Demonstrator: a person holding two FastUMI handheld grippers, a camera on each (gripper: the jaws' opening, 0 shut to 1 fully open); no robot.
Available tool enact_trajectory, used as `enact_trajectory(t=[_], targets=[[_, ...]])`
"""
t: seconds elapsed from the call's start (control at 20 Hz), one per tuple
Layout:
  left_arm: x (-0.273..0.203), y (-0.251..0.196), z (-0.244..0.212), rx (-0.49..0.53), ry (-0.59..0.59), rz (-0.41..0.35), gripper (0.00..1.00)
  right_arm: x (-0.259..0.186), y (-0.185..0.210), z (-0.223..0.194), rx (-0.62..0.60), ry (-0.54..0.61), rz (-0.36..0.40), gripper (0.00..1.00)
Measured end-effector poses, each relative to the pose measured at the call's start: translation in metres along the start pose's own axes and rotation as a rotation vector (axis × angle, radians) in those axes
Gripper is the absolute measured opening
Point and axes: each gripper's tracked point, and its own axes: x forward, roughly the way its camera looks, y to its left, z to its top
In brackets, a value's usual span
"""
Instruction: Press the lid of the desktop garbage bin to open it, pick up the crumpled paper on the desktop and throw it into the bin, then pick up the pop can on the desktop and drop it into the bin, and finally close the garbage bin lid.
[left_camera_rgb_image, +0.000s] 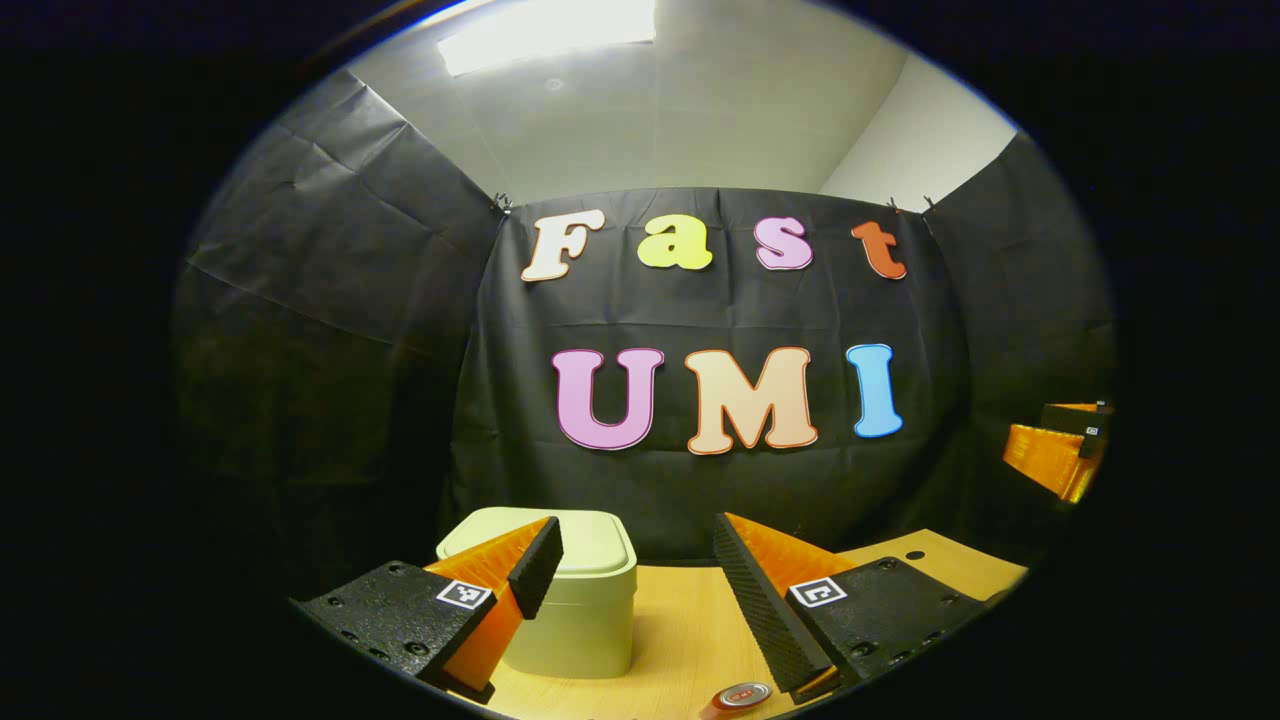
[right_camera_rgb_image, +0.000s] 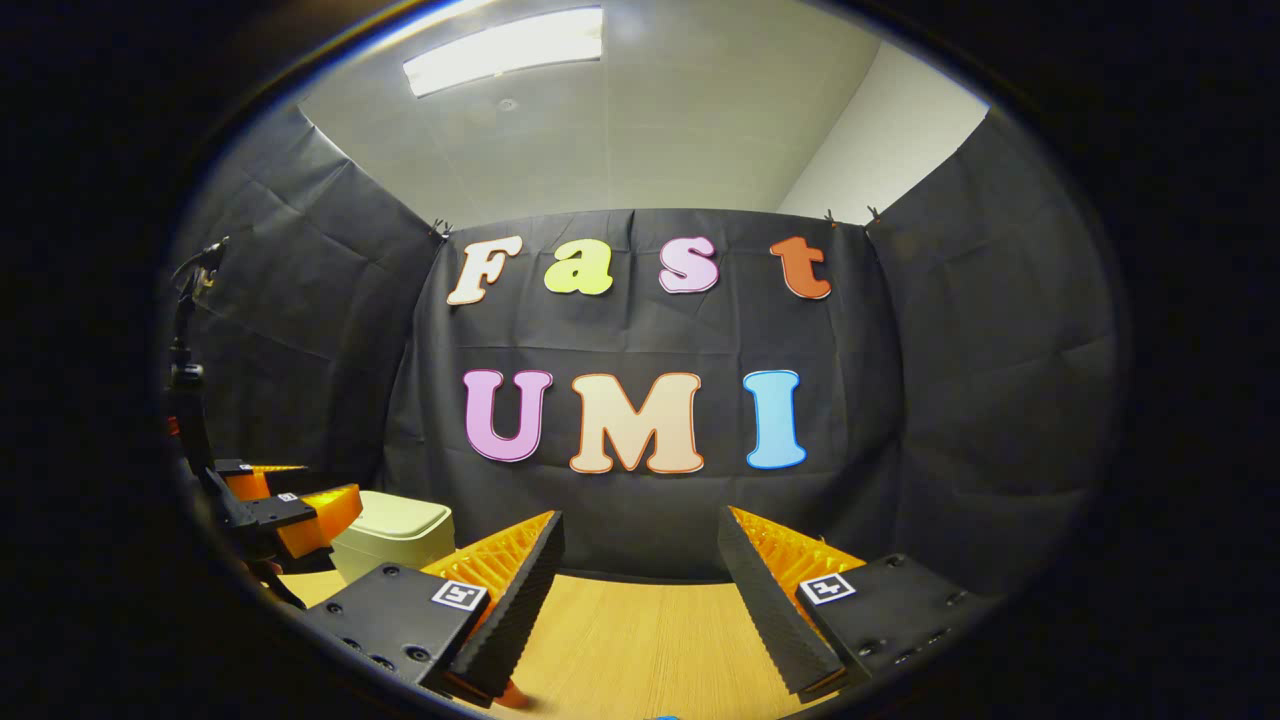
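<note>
Both tools gape wide and grip nothing: left tool (left_camera_rgb_image: 640, 590), right tool (right_camera_rgb_image: 640, 600). Pale green garbage bin (left_camera_rgb_image: 590, 610) sits on the tabletop (left_camera_rgb_image: 680, 640), lid shut, contents hidden. Pop can (left_camera_rgb_image: 740, 696) lies nearer, at the view's lower edge.

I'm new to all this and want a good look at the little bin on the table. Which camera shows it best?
The left gripper view: the garbage bin stands close ahead on the table, lid shut, partly behind one finger of the left gripper. The right gripper view shows the bin smaller, far to the side, partly hidden by the other gripper.
</note>
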Motion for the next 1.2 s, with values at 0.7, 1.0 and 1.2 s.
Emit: enact_trajectory(t=[0.7, 1.0, 1.2], targets=[[0.002, -0.032, 0.012, 0.06, -0.034, -0.107, 0.92, 0.0, 0.0, -0.007, -0.012, 0.008, 0.009, 0.98], [0.009, -0.023, 0.013, 0.083, -0.026, -0.11, 0.77, -0.001, 0.001, -0.009, -0.013, 0.016, 0.009, 0.99], [0.015, -0.022, 0.013, 0.1, -0.009, -0.134, 0.47, -0.004, 0.002, -0.012, -0.014, 0.022, 0.007, 0.99]])
